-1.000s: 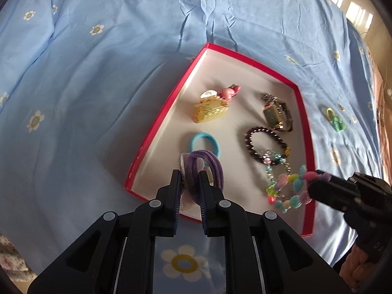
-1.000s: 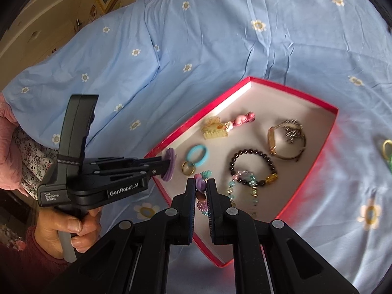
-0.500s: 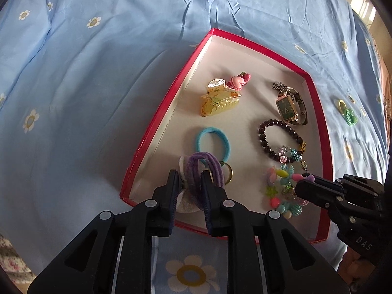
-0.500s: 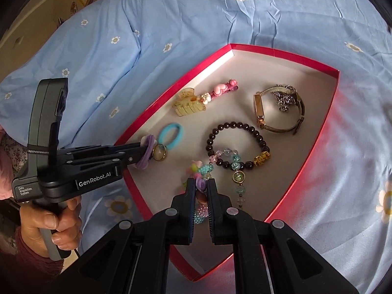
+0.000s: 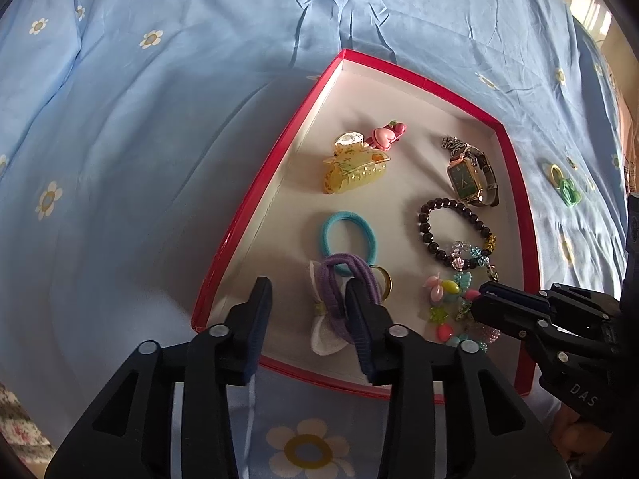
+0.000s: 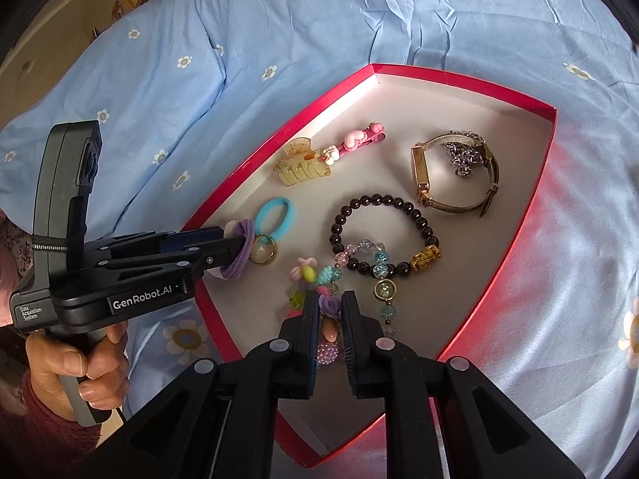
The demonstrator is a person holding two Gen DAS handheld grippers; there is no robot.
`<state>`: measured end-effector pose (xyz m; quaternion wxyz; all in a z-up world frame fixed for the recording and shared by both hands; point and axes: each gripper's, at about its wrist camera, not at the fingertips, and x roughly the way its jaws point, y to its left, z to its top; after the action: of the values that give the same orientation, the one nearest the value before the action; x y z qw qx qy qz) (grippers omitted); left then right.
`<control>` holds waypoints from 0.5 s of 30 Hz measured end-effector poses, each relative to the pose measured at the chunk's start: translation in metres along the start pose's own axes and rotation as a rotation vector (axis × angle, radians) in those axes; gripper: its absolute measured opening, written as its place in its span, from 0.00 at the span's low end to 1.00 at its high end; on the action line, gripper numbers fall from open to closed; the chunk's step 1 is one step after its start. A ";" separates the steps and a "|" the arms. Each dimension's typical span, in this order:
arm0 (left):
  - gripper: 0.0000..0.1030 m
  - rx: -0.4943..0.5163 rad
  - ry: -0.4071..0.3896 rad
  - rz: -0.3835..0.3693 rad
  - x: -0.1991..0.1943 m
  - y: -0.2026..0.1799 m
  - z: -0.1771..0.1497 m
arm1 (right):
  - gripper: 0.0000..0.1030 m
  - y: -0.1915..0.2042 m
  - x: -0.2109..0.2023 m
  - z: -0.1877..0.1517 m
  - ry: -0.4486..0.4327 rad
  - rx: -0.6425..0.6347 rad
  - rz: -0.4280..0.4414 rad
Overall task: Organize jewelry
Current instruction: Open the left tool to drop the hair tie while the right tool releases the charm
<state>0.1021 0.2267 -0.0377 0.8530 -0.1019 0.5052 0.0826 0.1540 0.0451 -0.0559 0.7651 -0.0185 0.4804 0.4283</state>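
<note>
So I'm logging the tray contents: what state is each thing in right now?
left gripper: jaws just opened, open beside purple hair tie
right gripper: jaws just opening, colourful bead bracelet between them
purple hair tie: down in red tray
watch: strap buckled
yellow claw clip: closed

The tray (image 6: 459,80) lies on the bedsheet (image 6: 319,20), ahead of and beneath both grippers. In it, directly before the left gripper (image 5: 309,299), sits a hair tie (image 5: 347,283), with another hair tie (image 5: 347,231) beyond it and a claw clip (image 5: 351,171) farther on. Between the tips of the right gripper (image 6: 329,307) lies a bead bracelet (image 6: 319,279); ahead lies a second bracelet (image 6: 383,235), and beyond that, to the right, a watch (image 6: 451,175).
</note>
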 end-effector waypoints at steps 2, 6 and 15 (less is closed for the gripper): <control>0.42 0.002 -0.007 0.001 -0.002 0.000 -0.001 | 0.20 -0.001 -0.002 0.000 -0.005 0.007 0.001; 0.44 0.006 -0.014 0.006 -0.004 -0.001 -0.001 | 0.29 -0.003 -0.008 0.001 -0.020 0.011 0.003; 0.49 -0.002 -0.030 0.011 -0.011 -0.001 -0.004 | 0.38 -0.009 -0.025 -0.001 -0.060 0.026 -0.007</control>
<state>0.0939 0.2241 -0.0295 0.8599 -0.0988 0.4927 0.0894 0.1550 0.0231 -0.0416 0.7809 0.0026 0.4625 0.4199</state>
